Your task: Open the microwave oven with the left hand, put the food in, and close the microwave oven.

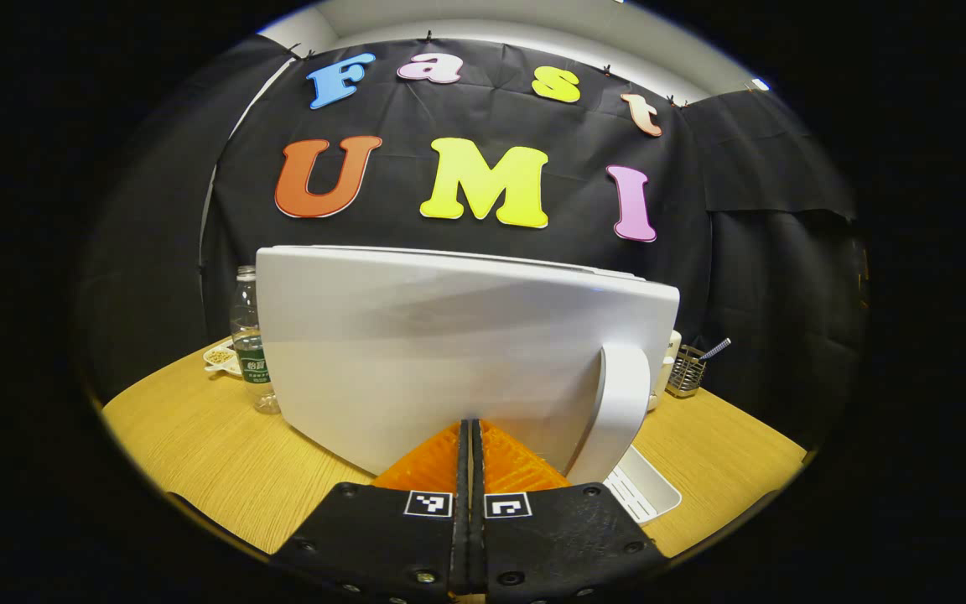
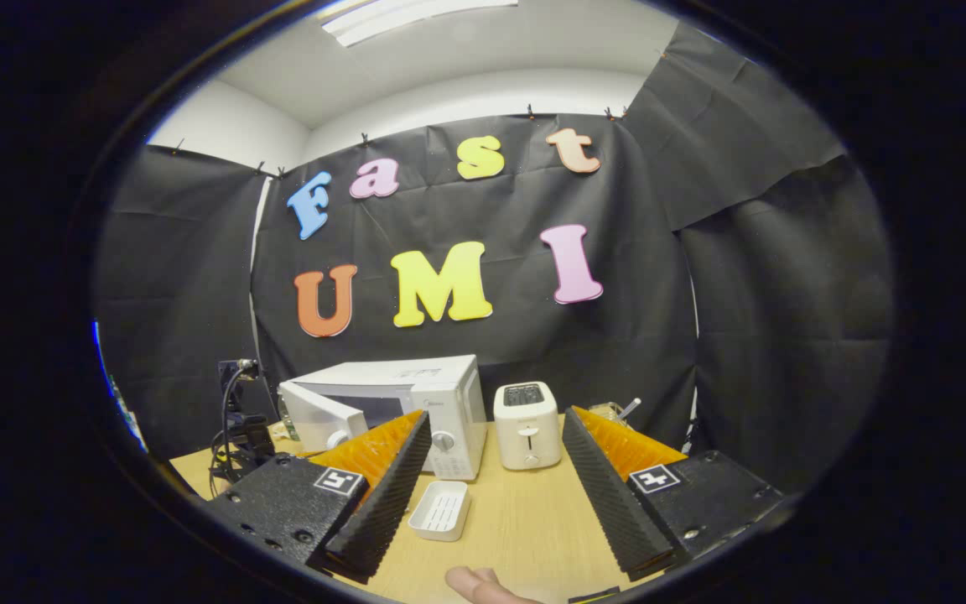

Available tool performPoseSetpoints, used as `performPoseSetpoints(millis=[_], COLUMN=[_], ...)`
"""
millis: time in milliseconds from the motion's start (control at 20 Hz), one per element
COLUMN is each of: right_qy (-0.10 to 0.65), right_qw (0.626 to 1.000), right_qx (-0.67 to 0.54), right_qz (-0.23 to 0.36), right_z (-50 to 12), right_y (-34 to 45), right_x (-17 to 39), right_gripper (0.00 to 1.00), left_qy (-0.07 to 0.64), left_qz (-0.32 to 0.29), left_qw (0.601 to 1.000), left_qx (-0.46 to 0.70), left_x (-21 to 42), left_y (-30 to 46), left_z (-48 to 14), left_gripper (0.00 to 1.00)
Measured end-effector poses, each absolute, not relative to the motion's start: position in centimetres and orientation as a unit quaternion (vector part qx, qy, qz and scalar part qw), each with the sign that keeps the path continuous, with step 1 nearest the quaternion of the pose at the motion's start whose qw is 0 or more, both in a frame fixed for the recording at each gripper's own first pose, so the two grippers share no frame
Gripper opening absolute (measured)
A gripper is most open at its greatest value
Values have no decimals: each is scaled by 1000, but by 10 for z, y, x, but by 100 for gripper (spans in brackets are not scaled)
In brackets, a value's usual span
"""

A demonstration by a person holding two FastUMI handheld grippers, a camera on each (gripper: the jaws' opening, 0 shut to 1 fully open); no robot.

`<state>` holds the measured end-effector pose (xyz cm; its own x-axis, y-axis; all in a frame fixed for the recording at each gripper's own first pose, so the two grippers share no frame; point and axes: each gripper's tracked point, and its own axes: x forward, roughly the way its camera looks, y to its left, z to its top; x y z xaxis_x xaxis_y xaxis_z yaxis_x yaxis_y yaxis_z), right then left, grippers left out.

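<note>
**Door swung out before the left gripper; right gripper wide over the table**

In the left gripper view, a clear bottle [image 1: 250, 344] stands at the left edge of the frame with a small dish [image 1: 220, 358] just beside it on the wood table [image 1: 206, 445]. The white microwave door [image 1: 449, 344] spans the centre and blocks the oven behind it. Its curved handle [image 1: 617, 411] runs down at centre right. A white tray [image 1: 642, 491] lies on the table below the handle, and a wire holder [image 1: 688, 371] with a utensil in it stands at the right. The left gripper [image 1: 470, 436] sits bottom centre, its fingers pressed together with nothing between them, the tips up against the door's lower face or just short of it; contact cannot be told.

In the right gripper view, a black stand with cables [image 2: 236, 419] is at lower left. The microwave [image 2: 399, 403] stands left of centre, its door [image 2: 319, 419] hinged outward to the left. The toaster [image 2: 527, 424] stands just beside it at centre, and the tray [image 2: 441, 510] lies on the table [image 2: 516, 520] in front. The right gripper [image 2: 495, 495] is at the bottom, fingers spread wide apart and holding nothing. A fingertip [image 2: 483, 585] of a person shows at the bottom edge.
</note>
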<state>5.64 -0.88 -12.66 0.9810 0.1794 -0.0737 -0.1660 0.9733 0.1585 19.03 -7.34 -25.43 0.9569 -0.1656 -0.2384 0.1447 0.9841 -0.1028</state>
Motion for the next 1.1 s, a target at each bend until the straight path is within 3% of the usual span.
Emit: performPoseSetpoints(millis=[50,100,500,550,600,650,750,800,850,900,1100], right_qy=[42,39,30,31,32,34,35,35,34,35,32], right_qw=[992,992,991,991,991,992,992,993,993,993,993], right_qx=[77,76,65,64,64,63,60,60,61,61,59], right_qz=[87,88,110,112,111,108,103,100,98,96,93], right_z=[-127,-126,-128,-130,-131,-133,-136,-138,-137,-136,-129], right_y=[-11,-14,-18,-18,-20,-22,-27,-29,-30,-31,-28], right_x=[61,64,90,93,95,99,97,95,93,92,79], right_gripper=[89,100,100,89,100,89,89,100,89,100,100], left_qy=[123,122,127,129,130,142,148,143,148,145,154], left_qz=[-77,-76,-73,-73,-73,-69,-66,-66,-67,-67,-78], left_qw=[989,989,988,988,988,986,986,987,986,987,984], left_qx=[-41,-39,-45,-48,-47,-46,-41,-37,-34,-36,-41], left_x=[196,202,252,260,269,274,279,282,280,281,281], left_y=[-76,-79,-105,-109,-113,-115,-121,-123,-125,-125,-125], left_z=[-252,-251,-260,-262,-264,-270,-272,-269,-272,-271,-271], left_gripper=[0,0,0,0,0,0,0,1,0,0,0])
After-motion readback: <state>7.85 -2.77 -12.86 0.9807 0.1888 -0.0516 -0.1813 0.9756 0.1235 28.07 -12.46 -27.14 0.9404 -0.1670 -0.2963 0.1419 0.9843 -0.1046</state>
